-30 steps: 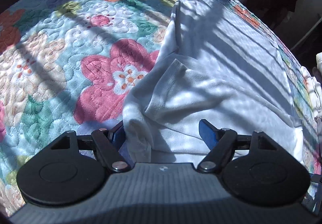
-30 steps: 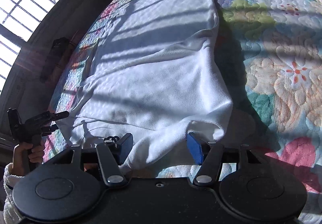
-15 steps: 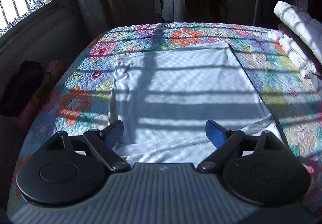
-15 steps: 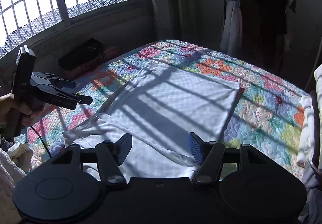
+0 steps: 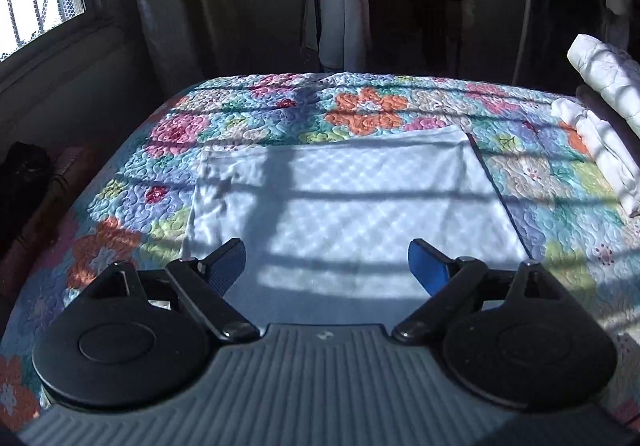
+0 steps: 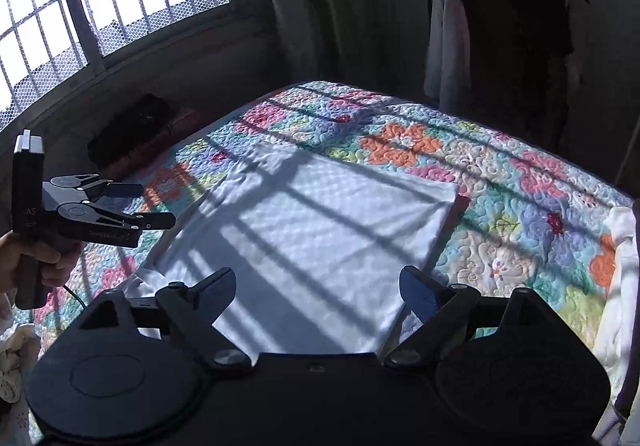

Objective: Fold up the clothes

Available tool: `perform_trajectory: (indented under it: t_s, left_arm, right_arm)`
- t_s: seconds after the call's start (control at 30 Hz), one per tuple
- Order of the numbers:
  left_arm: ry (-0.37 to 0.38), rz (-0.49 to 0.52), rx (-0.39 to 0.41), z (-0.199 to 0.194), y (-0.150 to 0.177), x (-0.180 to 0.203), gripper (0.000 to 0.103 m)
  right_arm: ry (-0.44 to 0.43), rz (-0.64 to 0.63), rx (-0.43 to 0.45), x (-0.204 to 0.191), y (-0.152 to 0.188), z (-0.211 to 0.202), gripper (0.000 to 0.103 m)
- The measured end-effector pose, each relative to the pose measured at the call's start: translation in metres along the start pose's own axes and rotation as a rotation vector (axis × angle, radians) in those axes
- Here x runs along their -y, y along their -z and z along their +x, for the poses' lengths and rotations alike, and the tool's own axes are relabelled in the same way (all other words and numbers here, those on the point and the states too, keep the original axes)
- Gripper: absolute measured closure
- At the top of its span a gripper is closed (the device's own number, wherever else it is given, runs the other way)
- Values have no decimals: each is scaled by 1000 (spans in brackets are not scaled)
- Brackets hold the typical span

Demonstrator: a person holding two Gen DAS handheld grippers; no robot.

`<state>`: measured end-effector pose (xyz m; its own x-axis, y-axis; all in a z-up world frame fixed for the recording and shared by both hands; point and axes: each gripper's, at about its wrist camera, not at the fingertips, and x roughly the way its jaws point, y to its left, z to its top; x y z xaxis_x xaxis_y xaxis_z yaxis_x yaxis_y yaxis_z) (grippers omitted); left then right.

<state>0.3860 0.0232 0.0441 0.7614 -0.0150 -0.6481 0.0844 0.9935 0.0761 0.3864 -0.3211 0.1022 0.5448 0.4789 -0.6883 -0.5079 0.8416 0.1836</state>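
A white garment [image 5: 340,205] lies flat as a rectangle on the floral quilt [image 5: 368,109], striped by window shadows. It also shows in the right wrist view [image 6: 312,230], with a bunched part at its near left corner [image 6: 140,282]. My left gripper [image 5: 326,266] is open and empty, raised above the garment's near edge. It shows from the side in the right wrist view [image 6: 152,205], held by a hand at the left. My right gripper [image 6: 316,290] is open and empty above the garment's near right part.
Folded white laundry [image 5: 600,149] is stacked at the bed's right edge, also in the right wrist view [image 6: 620,286]. A clothes rack with hanging garments [image 6: 500,25] stands behind the bed. A barred window [image 6: 100,5] is at the left, with dark items [image 6: 132,129] below it.
Both grippers have let go of the garment and lifted up and back from it. The views went from close on the cloth to looking across the whole bed.
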Motion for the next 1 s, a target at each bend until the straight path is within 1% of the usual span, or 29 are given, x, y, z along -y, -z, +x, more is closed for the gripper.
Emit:
perform_trajectory:
  t_s: [0.07, 0.17, 0.2, 0.23, 0.37, 0.47, 0.5, 0.6, 0.73, 0.8, 0.87, 1.0]
  left_arm:
    - [-10, -62, 10, 26, -2, -20, 14]
    - [-18, -159, 25, 63, -7, -48, 14]
    - [-24, -175, 43, 74, -8, -54, 14]
    - [-30, -191, 61, 84, -10, -60, 14]
    - [-70, -250, 59, 119, -11, -82, 14]
    - [-91, -275, 65, 138, -9, -99, 14]
    - [-97, -278, 66, 143, -9, -104, 14]
    - [-111, -269, 70, 159, -12, -117, 14]
    - [-122, -215, 34, 187, -21, -124, 14]
    - [-121, -197, 25, 201, -25, -126, 14]
    - [-120, -190, 20, 214, -28, -128, 14]
    - [-145, -177, 3, 242, -34, -132, 14]
  right_arm:
    - [5, 18, -33, 17, -11, 29, 11]
    - [5, 67, -35, 47, -26, 69, 11]
    - [5, 87, -30, 59, -32, 82, 11]
    - [24, 92, -23, 66, -36, 95, 11]
    - [86, 84, -10, 87, -44, 145, 11]
    - [55, 190, 44, 102, -34, 176, 11]
    - [44, 226, 62, 108, -31, 187, 11]
    - [57, 207, 59, 112, -34, 208, 11]
    - [75, 178, 52, 118, -38, 236, 11]
    - [79, 164, 68, 125, -39, 240, 11]
    - [76, 179, 75, 133, -37, 243, 11]
    - [110, 216, 72, 149, -28, 259, 11]
